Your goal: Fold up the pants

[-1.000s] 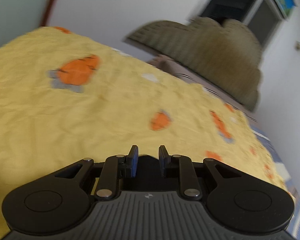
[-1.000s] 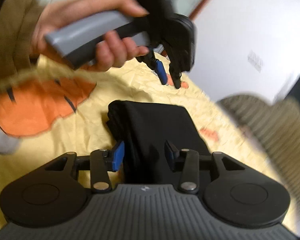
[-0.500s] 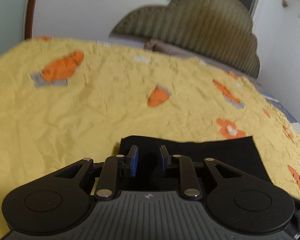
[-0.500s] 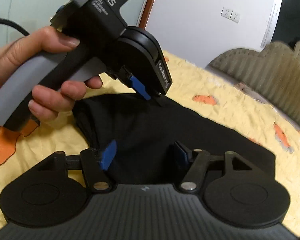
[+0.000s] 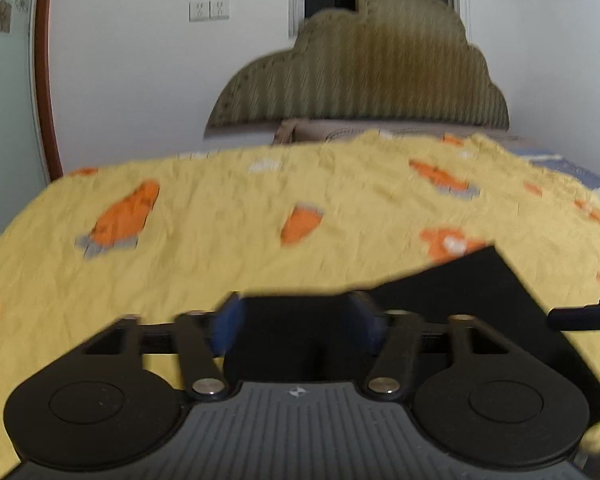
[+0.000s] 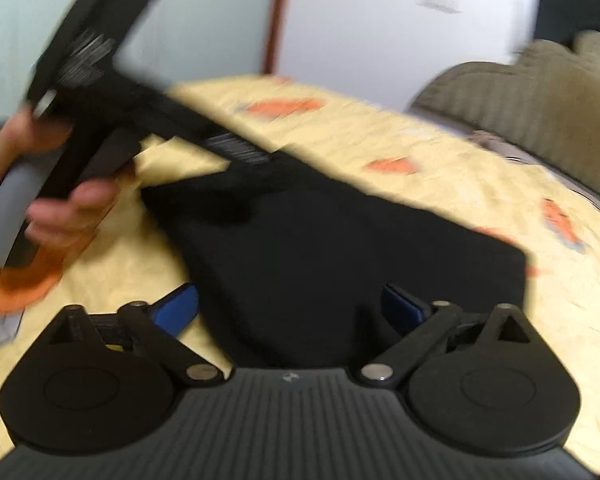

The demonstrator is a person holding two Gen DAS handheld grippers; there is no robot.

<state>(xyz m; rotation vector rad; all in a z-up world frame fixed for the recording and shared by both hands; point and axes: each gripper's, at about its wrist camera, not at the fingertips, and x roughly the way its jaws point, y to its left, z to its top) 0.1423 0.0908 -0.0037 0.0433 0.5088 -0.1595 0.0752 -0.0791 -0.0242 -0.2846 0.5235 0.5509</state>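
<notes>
Black folded fabric pants (image 6: pixel 340 240) lying flat on a wrinkled yellow bedspread with orange prints (image 5: pixel 220 248), spread as a dark slab with a straight far edge and one sharp corner pointing toward the bed's far side. Seen again in the left wrist view (image 5: pixel 480 300), low and to the right, running under the gripper's body.

Left gripper (image 5: pixel 298 322), black with blue pads, just above the near edge of the pants, jaws opening and standing apart, dark cloth between them but no pad pressing on it as far as the blur allows. Same tool visible from the right wrist view as a smeared black shape at upper left, gripped by a hand (image 6: pixel 56 200) around a grey handle.

Right gripper (image 6: pixel 290 310), also black with blue pads, jaws opening and spread very wide, one pad over the yellow bedspread at the pants' left edge, the other over the black cloth, nothing clamped.

Behind the bed, a ribbed olive scalloped headboard (image 5: pixel 364 72) against a white wall (image 5: pixel 140 80), with a brown curved door frame (image 5: pixel 42 80) at left.
</notes>
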